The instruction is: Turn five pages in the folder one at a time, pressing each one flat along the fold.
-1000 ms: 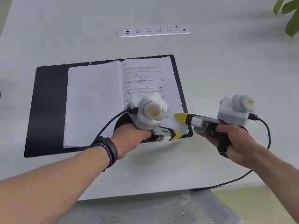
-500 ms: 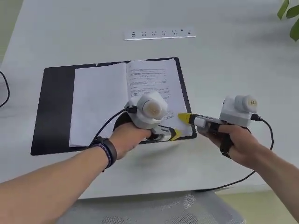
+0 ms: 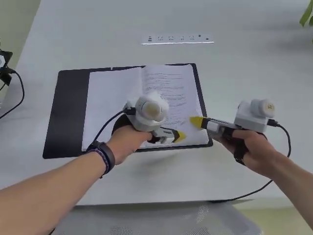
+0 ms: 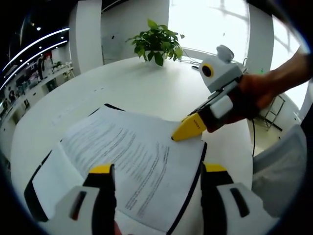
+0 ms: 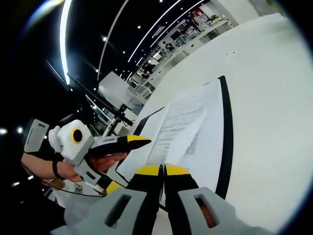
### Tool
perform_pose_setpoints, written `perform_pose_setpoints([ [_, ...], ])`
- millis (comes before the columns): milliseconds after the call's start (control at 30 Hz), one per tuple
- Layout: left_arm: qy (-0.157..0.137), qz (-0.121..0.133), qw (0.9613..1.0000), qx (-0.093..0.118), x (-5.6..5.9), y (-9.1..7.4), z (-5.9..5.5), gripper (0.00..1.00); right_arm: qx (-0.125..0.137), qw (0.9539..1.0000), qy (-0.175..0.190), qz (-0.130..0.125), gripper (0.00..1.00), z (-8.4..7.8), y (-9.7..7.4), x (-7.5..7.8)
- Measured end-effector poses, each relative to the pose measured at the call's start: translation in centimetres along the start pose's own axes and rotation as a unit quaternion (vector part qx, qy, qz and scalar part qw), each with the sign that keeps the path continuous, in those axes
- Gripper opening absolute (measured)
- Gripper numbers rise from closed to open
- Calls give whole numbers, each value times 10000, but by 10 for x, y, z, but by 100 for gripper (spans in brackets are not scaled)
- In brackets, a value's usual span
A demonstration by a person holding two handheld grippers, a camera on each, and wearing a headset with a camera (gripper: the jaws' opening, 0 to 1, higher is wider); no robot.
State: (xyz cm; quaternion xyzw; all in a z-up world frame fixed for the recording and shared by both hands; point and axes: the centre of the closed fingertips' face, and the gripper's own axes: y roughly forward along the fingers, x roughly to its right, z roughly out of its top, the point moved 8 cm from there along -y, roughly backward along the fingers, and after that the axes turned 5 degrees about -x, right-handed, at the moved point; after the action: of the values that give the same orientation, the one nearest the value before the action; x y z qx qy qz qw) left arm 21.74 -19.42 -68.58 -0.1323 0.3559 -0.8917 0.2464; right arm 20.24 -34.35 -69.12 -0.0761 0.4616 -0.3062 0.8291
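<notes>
Readying a page turn on the folder (image 3: 68, 112) lying open on the counter (image 3: 244, 58), with left hand-held gripper (image 3: 171, 136) gaping over the printed page (image 3: 171, 93) at 6 o'clock and right hand-held gripper (image 3: 196, 121) pinched shut at 4 o'clock; next, probably catching one sheet's corner alone

folder (image 3: 68, 112): fold's near end hidden under left gripper (image 3: 168, 136) | printed page (image 3: 171, 88) beyond that gripper: text too small to read | right gripper (image 3: 196, 121): closed tips at page edge, paper between them untellable | plant (image 3: 308, 14) far beyond: cut by edge
</notes>
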Motion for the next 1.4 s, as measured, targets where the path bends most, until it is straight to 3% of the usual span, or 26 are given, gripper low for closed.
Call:
perform_pose_setpoints([
  [200, -343, 251, 9989, 211, -15, -24, -6, 71, 12, 9998, -119, 144, 0, 5, 10, -13],
  [567, -510, 546, 9968, 276, -31, -62, -28, 71, -111, 9986, -334, 396, 0, 12, 37, -41],
  [900, -821, 867, 9921, 385, -52, -96, -51, 72, -211, 9974, -385, 574, 0, 5, 64, -66],
  [1400, -1030, 1140, 9870, 475, -66, -136, -81, 72, -478, 9939, -559, 827, 0, 2, 104, -101],
])
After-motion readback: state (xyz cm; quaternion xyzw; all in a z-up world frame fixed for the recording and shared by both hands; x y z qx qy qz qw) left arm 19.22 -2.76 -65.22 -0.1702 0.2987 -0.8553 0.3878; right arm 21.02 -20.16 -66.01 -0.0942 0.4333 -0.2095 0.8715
